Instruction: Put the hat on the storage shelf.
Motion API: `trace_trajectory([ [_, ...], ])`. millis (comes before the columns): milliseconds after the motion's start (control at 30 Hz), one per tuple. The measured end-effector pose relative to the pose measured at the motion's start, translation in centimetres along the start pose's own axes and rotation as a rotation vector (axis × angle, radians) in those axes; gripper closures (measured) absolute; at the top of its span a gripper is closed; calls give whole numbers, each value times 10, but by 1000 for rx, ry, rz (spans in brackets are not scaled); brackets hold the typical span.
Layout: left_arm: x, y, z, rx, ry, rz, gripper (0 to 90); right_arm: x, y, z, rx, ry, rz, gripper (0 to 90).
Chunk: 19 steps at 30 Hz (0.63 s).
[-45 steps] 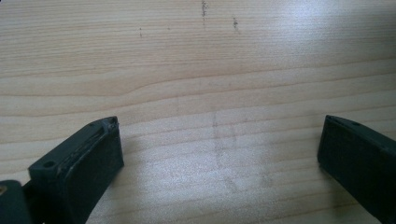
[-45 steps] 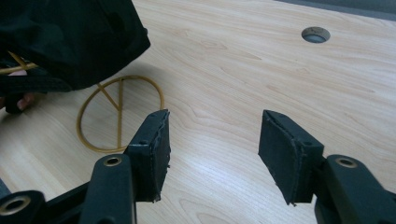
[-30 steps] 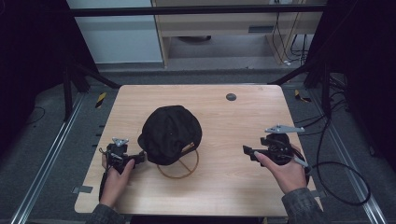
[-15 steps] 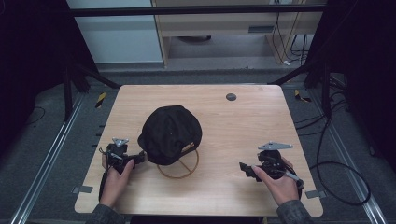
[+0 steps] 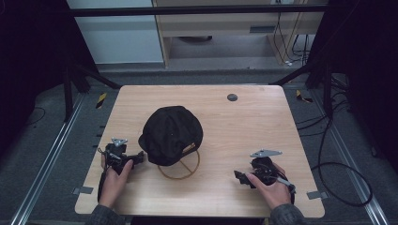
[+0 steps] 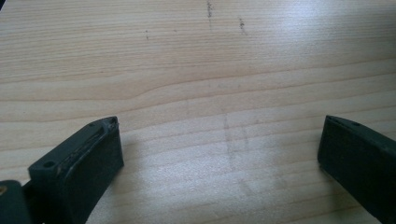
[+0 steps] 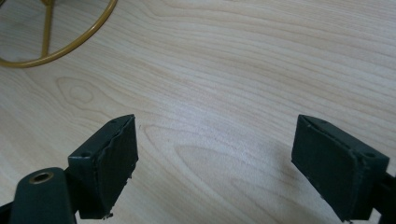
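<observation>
Just right of left tool, black cap.

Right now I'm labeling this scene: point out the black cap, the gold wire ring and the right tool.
black cap (image 5: 171, 133), high view, crown.
gold wire ring (image 5: 179, 175), high view, front rim.
right tool (image 5: 240, 176), high view, between its fingertips.

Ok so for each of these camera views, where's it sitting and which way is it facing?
High view: above the person's side, looking forward and down on the table with the black cap on a gold wire stand; both forearms, left gripper, right gripper.
Left gripper view: on the left gripper, facing bare tabletop between open jaws.
Right gripper view: on the right gripper, jaws open over wood.
Shared: the stand's ring, also in the high view.
</observation>
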State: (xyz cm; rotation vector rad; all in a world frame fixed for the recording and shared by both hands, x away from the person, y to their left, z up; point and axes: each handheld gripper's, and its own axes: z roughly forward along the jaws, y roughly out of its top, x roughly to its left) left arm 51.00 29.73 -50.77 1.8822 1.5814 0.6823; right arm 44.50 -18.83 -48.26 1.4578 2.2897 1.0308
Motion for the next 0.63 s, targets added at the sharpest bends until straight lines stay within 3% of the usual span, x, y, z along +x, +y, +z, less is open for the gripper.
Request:
trace_trajectory([
  [300, 12, 0, 0, 3, 30, -29, 0, 0, -2, 20, 7, -66, -9, 137],
  [533, 12, 0, 0, 2, 36, -36, 0, 3, -8, 29, -46, -155, -83, 96],
  [633, 12, 0, 0, 1, 36, -36, 0, 2, -11, 30, -77, -148, -89, 70],
])
